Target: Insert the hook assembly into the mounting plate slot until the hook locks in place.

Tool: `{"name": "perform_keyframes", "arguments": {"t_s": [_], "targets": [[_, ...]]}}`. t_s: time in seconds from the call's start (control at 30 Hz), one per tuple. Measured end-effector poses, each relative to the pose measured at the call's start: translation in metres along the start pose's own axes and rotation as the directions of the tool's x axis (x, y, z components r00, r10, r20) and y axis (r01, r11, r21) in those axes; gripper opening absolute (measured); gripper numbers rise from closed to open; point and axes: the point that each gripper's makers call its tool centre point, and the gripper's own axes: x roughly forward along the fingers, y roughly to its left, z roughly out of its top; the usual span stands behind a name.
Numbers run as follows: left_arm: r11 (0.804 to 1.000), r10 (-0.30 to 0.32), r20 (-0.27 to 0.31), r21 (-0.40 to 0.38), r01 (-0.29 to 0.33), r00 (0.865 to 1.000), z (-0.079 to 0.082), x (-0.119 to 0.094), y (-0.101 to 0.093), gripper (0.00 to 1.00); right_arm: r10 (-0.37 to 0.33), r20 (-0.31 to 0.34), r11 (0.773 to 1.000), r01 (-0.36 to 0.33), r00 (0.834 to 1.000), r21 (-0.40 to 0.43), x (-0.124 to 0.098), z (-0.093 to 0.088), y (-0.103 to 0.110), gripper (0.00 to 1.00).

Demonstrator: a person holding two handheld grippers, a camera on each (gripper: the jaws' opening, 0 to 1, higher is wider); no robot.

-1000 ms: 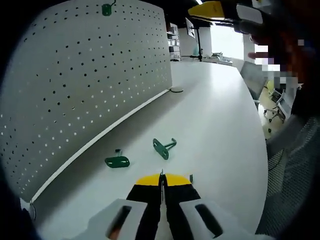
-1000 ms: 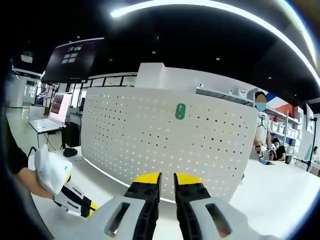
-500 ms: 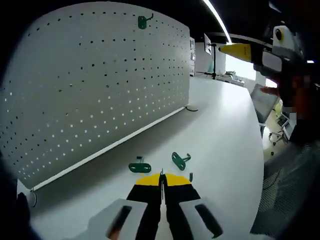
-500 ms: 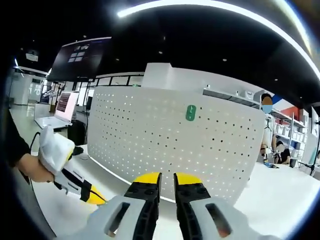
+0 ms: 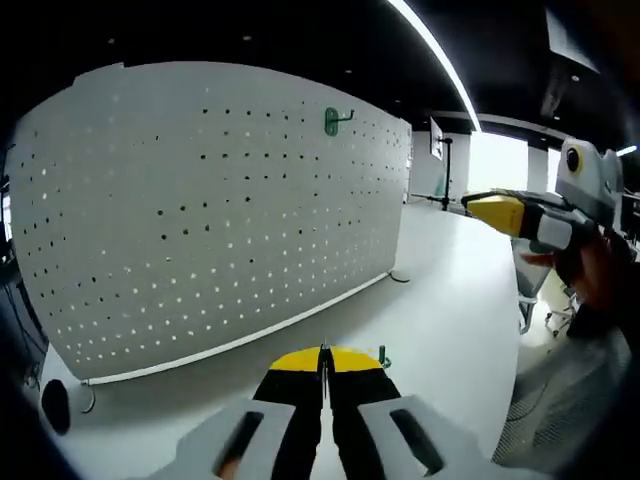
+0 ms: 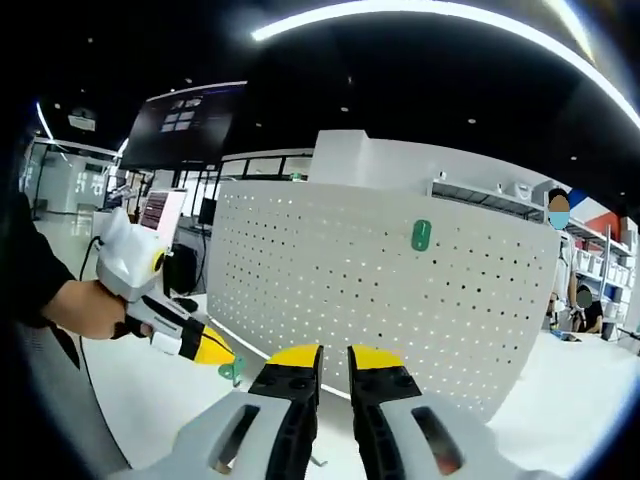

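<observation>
A white pegboard (image 5: 200,200) stands upright on the table, with one green hook (image 5: 335,121) mounted near its top. The right gripper view shows the same pegboard (image 6: 350,290) and mounted hook (image 6: 421,235). My left gripper (image 5: 323,352) is shut, and a small green hook (image 5: 381,355) pokes out beside its yellow tips. The right gripper view shows that left gripper (image 6: 212,347) held by a hand, the green hook (image 6: 232,372) at its tip, short of the board. My right gripper (image 6: 333,358) has its jaws slightly apart with nothing between them. It also shows as the right gripper (image 5: 500,212) at the left view's right side.
The white table (image 5: 440,290) runs along the pegboard's front, and a board foot (image 5: 85,395) stands at its left end. A dark screen (image 6: 185,125) hangs behind at the left. A person (image 6: 560,250) stands beyond the board's right end.
The left gripper has risen and tilted up toward the pegboard; the two loose hooks on the table have dropped out of its view. In the right gripper view it has come closer.
</observation>
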Motion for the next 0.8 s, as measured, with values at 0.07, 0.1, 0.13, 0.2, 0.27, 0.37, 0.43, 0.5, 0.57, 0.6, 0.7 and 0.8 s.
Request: {"name": "perform_keyframes", "arguments": {"t_s": [0.07, 0.1, 0.13, 0.2, 0.27, 0.37, 0.43, 0.5, 0.57, 0.6, 0.7, 0.8], "targets": [[1.000, 0.003, 0.023, -0.008, -0.003, 1.000, 0.006, -0.005, 0.000, 0.01, 0.020, 0.002, 1.000, -0.020, 1.000, -0.006, -0.001, 0.003, 0.007, 0.08], [1.000, 0.003, 0.031, -0.014, -0.003, 1.000, 0.008, -0.006, 0.000, 0.01, 0.033, 0.005, 0.999, -0.032, 0.999, -0.009, -0.001, 0.004, 0.012, 0.08], [1.000, 0.004, 0.045, -0.017, -0.003, 0.999, 0.012, -0.009, 0.000, 0.01, 0.041, 0.005, 0.999, -0.041, 0.999, -0.008, -0.001, 0.005, 0.015, 0.08], [1.000, 0.006, 0.063, -0.021, -0.004, 0.998, 0.016, -0.012, 0.000, 0.01, 0.062, 0.009, 0.998, -0.062, 0.998, -0.002, -0.002, 0.007, 0.022, 0.09], [1.000, 0.005, 0.084, -0.029, -0.003, 0.996, 0.022, -0.017, -0.001, 0.01, 0.084, 0.007, 0.996, -0.084, 0.996, 0.004, -0.001, 0.009, 0.029, 0.09], [0.999, 0.004, 0.110, -0.036, 0.000, 0.994, 0.030, -0.023, -0.003, 0.01, 0.119, 0.006, 0.993, -0.119, 0.993, 0.018, -0.001, 0.011, 0.039, 0.09], [0.999, 0.001, 0.128, -0.040, 0.004, 0.992, 0.035, -0.027, -0.004, 0.01, 0.143, 0.004, 0.989, -0.143, 0.990, 0.023, 0.000, 0.012, 0.047, 0.09], [0.999, -0.001, 0.148, -0.045, 0.008, 0.989, 0.040, -0.031, -0.006, 0.01, 0.162, 0.003, 0.987, -0.162, 0.987, 0.024, 0.000, 0.014, 0.054, 0.09], [0.999, -0.005, 0.161, -0.046, 0.012, 0.987, 0.045, -0.034, -0.009, 0.01, 0.182, 0.008, 0.983, -0.182, 0.983, 0.037, 0.000, 0.016, 0.060, 0.09], [0.999, -0.006, 0.166, -0.045, 0.014, 0.986, 0.046, -0.035, -0.010, 0.01, 0.191, 0.008, 0.981, -0.191, 0.982, 0.046, 0.000, 0.016, 0.063, 0.09], [0.998, -0.014, 0.187, -0.052, 0.024, 0.982, 0.052, -0.039, -0.015, 0.01, 0.208, 0.008, 0.976, -0.208, 0.978, 0.061, 0.001, 0.017, 0.068, 0.10], [0.998, -0.029, 0.210, -0.053, 0.041, 0.977, 0.059, -0.043, -0.024, 0.01, 0.221, 0.005, 0.973, -0.221, 0.975, 0.073, 0.002, 0.017, 0.073, 0.10]]}}
